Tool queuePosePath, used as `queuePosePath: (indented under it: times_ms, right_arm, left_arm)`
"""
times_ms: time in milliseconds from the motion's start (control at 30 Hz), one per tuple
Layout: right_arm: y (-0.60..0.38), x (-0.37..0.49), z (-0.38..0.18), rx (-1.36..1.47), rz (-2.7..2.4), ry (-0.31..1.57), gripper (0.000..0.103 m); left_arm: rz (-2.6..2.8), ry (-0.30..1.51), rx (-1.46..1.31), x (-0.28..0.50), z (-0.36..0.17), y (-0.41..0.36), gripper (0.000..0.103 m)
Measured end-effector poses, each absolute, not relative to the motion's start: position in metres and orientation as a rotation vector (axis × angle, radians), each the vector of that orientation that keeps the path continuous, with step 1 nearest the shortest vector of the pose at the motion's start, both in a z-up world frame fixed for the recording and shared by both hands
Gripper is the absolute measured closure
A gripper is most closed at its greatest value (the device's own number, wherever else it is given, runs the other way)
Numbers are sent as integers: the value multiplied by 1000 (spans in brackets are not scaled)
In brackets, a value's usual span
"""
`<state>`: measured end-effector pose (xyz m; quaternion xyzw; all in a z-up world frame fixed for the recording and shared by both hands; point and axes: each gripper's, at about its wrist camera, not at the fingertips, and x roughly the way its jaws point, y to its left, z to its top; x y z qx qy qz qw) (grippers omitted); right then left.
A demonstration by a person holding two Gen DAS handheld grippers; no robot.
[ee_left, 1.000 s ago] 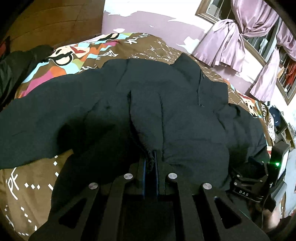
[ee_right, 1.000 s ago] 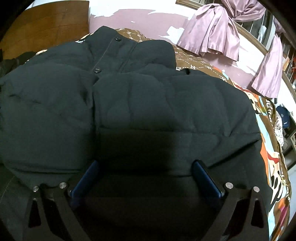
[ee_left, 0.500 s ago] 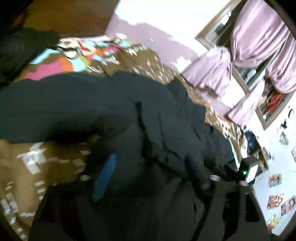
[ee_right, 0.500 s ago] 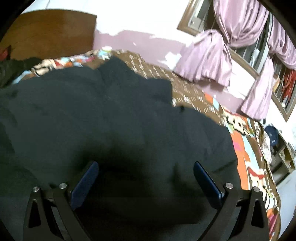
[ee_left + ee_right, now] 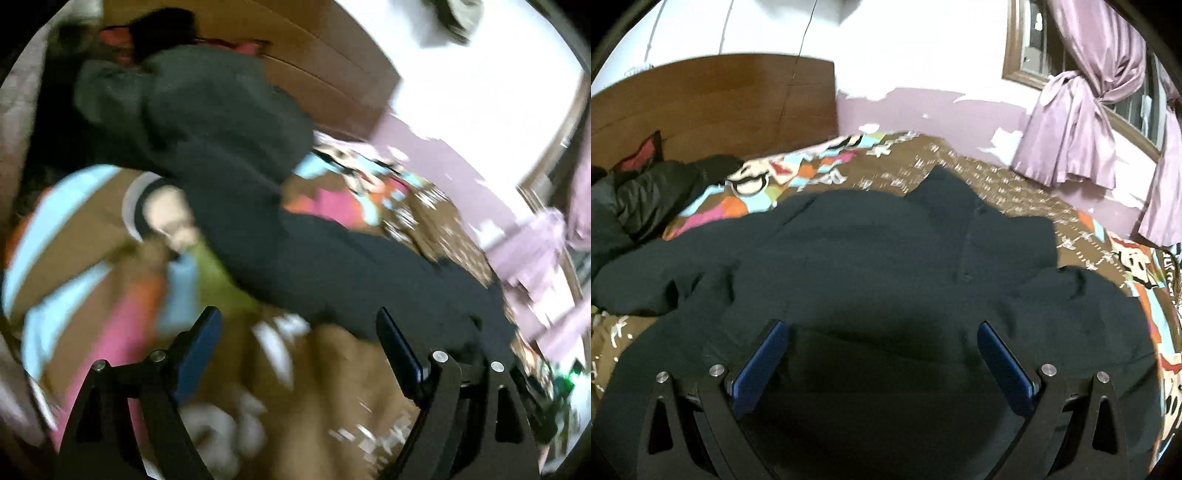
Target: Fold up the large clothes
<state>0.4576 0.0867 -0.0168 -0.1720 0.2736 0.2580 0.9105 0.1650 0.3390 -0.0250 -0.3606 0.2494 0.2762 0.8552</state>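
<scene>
Two grippers, both with jaws spread wide and nothing between them. Right gripper (image 5: 882, 354): black angular arms, flat blue pads (image 5: 759, 363), hovering over the near part of the black jacket (image 5: 886, 258). Jacket is puffy, matte, softly quilted, spread across the bed with its collar at the far end and a front seam running down from it; one sleeve bunches out to the left, another lump of fabric sits at the right edge. Under it, a brown bedspread (image 5: 1015, 188) with small white marks and bright cartoon patches in orange, pink and light blue.

Left gripper (image 5: 299, 354): same black frame, blue pads (image 5: 201, 345), over bare bedspread (image 5: 332, 369), just near of the jacket's (image 5: 332, 266) long dark edge. This view is heavily motion-blurred and tilted.

Only the right view shows the window with gathered mauve curtains (image 5: 1071, 122) at far right, and a glossy dark heap (image 5: 639, 199) at far left in front of the wooden headboard (image 5: 713, 103). Left view alone shows a second dark grey garment (image 5: 207, 110) lying far left near the headboard (image 5: 332, 70), and big pink and light blue print patches at near left.
</scene>
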Motion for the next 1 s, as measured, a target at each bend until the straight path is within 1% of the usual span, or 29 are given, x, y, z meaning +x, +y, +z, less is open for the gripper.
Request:
queuePosePath:
  times_ms: [100, 200, 467, 533, 567, 600, 633, 667, 700, 767, 1000]
  right_arm:
    - [100, 458, -39, -412, 507, 584, 0]
    - [99, 459, -47, -395, 509, 587, 0]
    - [95, 458, -58, -373, 510, 577, 0]
    - [96, 458, -59, -372, 508, 573, 0]
    - [95, 458, -59, -370, 508, 572, 0]
    - [94, 458, -59, -367, 509, 571, 0]
    - [94, 457, -59, -365, 509, 570, 0]
    - [93, 457, -59, -363, 508, 569, 0]
    - [93, 457, -60, -363, 508, 569, 0]
    - [93, 457, -60, -360, 510, 569, 0]
    - [87, 458, -56, -325, 527, 568, 0]
  left_arm:
    - [635, 513, -807, 163, -30, 371, 22]
    - [625, 494, -834, 168, -36, 392, 22]
    - [624, 508, -750, 189, -48, 412, 24]
    - [629, 493, -737, 192, -47, 412, 42]
    - [649, 509, -717, 196, -46, 412, 58]
    - [671, 524, -696, 200, -47, 412, 78]
    - [689, 543, -669, 203, -46, 412, 87]
    - [689, 556, -643, 207, -43, 411, 91]
    - [685, 556, -618, 209, -41, 410, 95]
    - [679, 541, -550, 213, -31, 402, 97]
    - [568, 389, -357, 226, 26, 360, 98]
